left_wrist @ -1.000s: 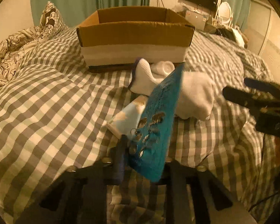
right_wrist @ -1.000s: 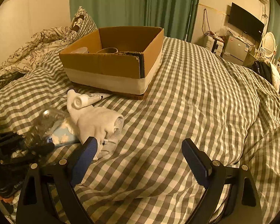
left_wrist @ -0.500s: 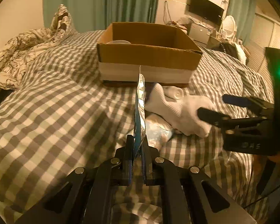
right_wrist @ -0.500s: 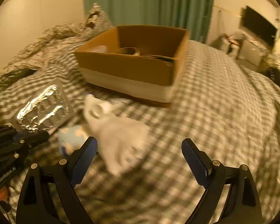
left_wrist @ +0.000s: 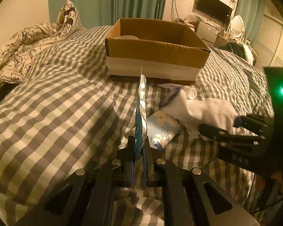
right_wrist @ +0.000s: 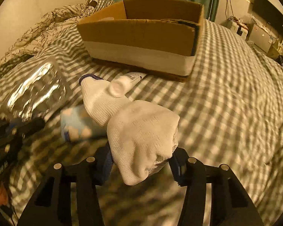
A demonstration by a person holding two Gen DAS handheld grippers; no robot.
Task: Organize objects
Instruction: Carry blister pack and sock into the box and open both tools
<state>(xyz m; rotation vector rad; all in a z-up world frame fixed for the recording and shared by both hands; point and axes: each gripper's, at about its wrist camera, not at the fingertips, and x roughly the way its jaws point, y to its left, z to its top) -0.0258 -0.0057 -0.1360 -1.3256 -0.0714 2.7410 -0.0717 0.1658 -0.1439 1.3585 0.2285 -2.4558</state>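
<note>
My left gripper [left_wrist: 139, 146] is shut on a foil blister pack [left_wrist: 141, 109], held edge-on above the bed; the pack also shows in the right wrist view [right_wrist: 35, 92]. My right gripper [right_wrist: 141, 160] has its fingers closed around the toe of a white sock [right_wrist: 141, 131], also seen in the left wrist view [left_wrist: 203, 111]. A white tube [right_wrist: 120, 86] lies on the sock's cuff. A light blue tissue packet [left_wrist: 162, 130] lies beside the sock. A cardboard box [left_wrist: 154, 50] stands beyond on the bed.
The checked bedspread [left_wrist: 56, 103] covers the bed. A crumpled floral duvet and pillow [left_wrist: 32, 41] lie at the far left. A television [left_wrist: 213, 9] and furniture stand at the far right.
My right gripper has moved in onto the white sock and closed its fingers around it. My left gripper has kept the blister pack edge-on and risen slightly.
</note>
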